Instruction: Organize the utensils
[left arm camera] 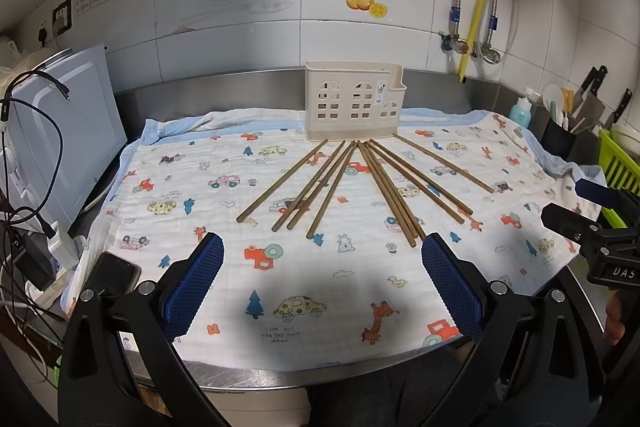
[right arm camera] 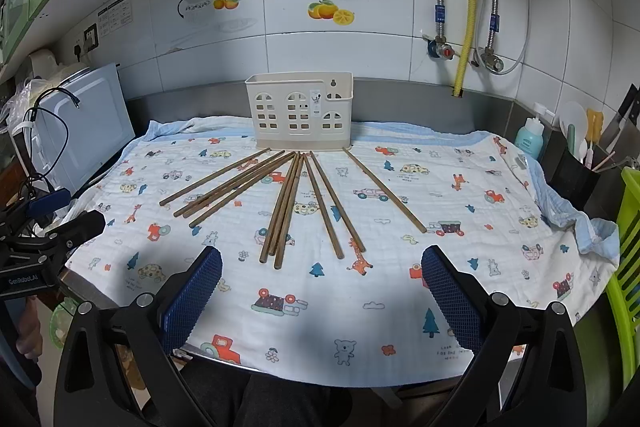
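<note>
Several brown wooden chopsticks (left arm camera: 360,183) (right arm camera: 288,203) lie fanned out on a white cloth printed with cartoon cars (left arm camera: 224,259) (right arm camera: 460,211). Behind them a cream plastic utensil holder (left arm camera: 354,101) (right arm camera: 300,113) with window cutouts stands upright, nothing visible inside. My left gripper (left arm camera: 322,247) hangs open near the cloth's front edge, short of the chopstick ends, holding nothing. My right gripper (right arm camera: 322,259) is also open and empty, just in front of the chopstick ends. Each gripper shows in the other's view, the right gripper (left arm camera: 576,207) at the right edge and the left gripper (right arm camera: 68,215) at the left edge.
A white appliance (left arm camera: 68,131) (right arm camera: 84,127) with cables stands at the left. A dark phone (left arm camera: 114,273) lies by the cloth's left corner. A black bin with knives and tools (right arm camera: 576,175), a teal bottle (right arm camera: 530,137) and a green rack (right arm camera: 628,267) crowd the right. Steel counter edge (left arm camera: 280,379) runs in front.
</note>
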### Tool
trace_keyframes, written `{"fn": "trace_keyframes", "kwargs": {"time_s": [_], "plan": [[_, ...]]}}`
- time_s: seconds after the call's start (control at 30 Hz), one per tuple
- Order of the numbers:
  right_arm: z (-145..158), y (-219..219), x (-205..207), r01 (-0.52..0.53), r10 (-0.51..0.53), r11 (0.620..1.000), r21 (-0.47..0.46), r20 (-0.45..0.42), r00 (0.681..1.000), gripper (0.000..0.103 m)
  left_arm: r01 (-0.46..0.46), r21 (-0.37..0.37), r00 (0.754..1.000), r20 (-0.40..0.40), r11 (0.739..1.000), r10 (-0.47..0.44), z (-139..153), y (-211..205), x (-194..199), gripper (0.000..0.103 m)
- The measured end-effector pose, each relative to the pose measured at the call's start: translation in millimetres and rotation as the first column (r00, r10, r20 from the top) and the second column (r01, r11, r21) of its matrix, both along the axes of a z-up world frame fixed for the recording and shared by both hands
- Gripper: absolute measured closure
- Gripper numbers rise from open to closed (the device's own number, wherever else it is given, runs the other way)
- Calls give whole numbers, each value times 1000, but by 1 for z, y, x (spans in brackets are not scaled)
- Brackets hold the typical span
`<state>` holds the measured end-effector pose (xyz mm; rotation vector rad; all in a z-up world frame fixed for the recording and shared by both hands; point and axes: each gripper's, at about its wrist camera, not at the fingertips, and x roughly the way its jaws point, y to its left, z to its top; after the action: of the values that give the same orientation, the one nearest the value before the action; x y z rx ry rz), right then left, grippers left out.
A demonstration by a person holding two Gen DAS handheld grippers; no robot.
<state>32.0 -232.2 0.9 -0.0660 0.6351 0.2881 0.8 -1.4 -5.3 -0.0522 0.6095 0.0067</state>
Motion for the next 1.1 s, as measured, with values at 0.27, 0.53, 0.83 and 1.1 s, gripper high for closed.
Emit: {"fn": "trace_keyframes", "kwargs": {"time_s": [0.27,0.53,0.83,1.1], "plan": [[0,1,1,-1,1,1000,1,0,1000,6,2,8,1000,-7,1000,-2,0,-1,2,5],[0,2,2,-6,6,1000,2,0,1000,6,1,12,1000,-13,1000,-1,1,-1,5,5],[1,4,3,-10,10,1000,2,-4,1000,6,0,6,1000,-16,1000,0,0,1,8,5],[-4,5,12,-19,19,1000,4,-15,1000,6,-6,2,1000,-20,1000,6,-2,6,17,5]]}}
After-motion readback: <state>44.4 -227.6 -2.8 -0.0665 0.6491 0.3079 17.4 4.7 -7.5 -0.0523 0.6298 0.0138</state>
